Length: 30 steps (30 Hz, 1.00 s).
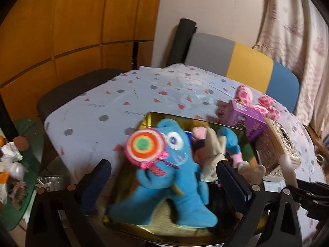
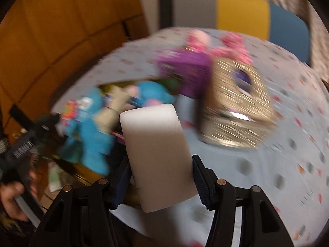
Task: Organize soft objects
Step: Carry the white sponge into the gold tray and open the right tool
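Note:
A blue plush toy [image 1: 164,183] with a striped lollipop [image 1: 146,147] lies in a gold tin tray [image 1: 152,228] with a beige glove [image 1: 213,154] and a smaller blue plush [image 1: 230,140]. My left gripper [image 1: 164,179] is open around the blue plush, its fingers [image 1: 96,183] on each side. My right gripper [image 2: 160,177] is shut on a white foam block [image 2: 158,154], held above the table to the right of the tray. The blue plush [image 2: 88,144] shows blurred in the right wrist view. A pink spotted plush [image 1: 265,105] lies behind a purple box [image 1: 246,121].
The table has a pale patterned cloth [image 1: 115,103]. A glittery gold box [image 2: 236,107] stands right of the tray. A grey, yellow and blue chair back [image 1: 246,63] is behind the table. A dark chair [image 1: 72,90] is at the left. A green tray of clutter [image 1: 18,164] is lower left.

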### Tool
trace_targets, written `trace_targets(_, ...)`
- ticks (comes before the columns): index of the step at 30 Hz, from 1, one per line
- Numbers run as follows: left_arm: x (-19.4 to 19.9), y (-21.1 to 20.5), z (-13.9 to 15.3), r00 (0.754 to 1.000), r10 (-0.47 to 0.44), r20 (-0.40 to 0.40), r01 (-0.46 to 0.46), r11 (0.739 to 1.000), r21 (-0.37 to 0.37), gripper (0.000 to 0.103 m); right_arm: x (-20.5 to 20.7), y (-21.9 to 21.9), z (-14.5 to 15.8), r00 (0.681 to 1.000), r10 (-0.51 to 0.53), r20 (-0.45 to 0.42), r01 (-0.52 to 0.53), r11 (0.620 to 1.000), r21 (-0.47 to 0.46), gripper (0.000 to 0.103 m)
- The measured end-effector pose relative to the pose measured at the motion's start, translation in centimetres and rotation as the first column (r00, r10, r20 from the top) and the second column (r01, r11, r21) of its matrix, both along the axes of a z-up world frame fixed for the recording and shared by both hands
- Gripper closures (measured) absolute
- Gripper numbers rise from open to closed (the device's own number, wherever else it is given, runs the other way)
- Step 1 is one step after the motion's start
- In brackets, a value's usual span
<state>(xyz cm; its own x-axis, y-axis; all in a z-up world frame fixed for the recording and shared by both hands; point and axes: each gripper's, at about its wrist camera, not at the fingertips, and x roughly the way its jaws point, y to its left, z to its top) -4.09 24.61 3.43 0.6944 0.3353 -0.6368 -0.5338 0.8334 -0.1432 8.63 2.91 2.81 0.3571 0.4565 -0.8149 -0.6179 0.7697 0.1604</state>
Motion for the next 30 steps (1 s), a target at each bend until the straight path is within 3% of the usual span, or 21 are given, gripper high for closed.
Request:
trace_targets(4, -0.9, 1.3, 0.2, 0.999, 0.038, 0.003, -0.038, 0.999, 0.002, 0.000, -0.5, 5.0, -0.9, 0.999, 0.039, -0.017, -0.039, 0.999, 0.003, 0.045)
trace_targets(9, -1.3, 2.3, -0.5, 0.998, 0.057, -0.009, -0.057, 0.998, -0.007, 0.000, 0.1, 8.7, -5.4, 0.995, 0.054, -0.085, -0.061, 0.994, -0.090, 0.045)
trace_targets(17, -0.6, 1.6, -1.1, 0.998, 0.046, -0.043, -0.045, 0.999, 0.025, 0.000, -1.0, 10.1, -6.5, 0.992, 0.121, -0.046, -0.126, 0.983, -0.136, 0.040)
trace_targets(25, -0.6, 1.1, -1.0, 0.998, 0.050, -0.045, -0.048, 0.998, 0.039, 0.000, -1.7, 9.5, -6.5, 0.986, 0.109, -0.130, -0.114, 0.993, -0.033, 0.039)
trace_targets(30, -0.7, 0.9, -1.0, 0.998, 0.049, -0.050, -0.047, 0.998, 0.041, 0.000, -1.1, 9.8, -8.0, 0.993, 0.065, -0.094, -0.075, 0.992, -0.100, 0.039)
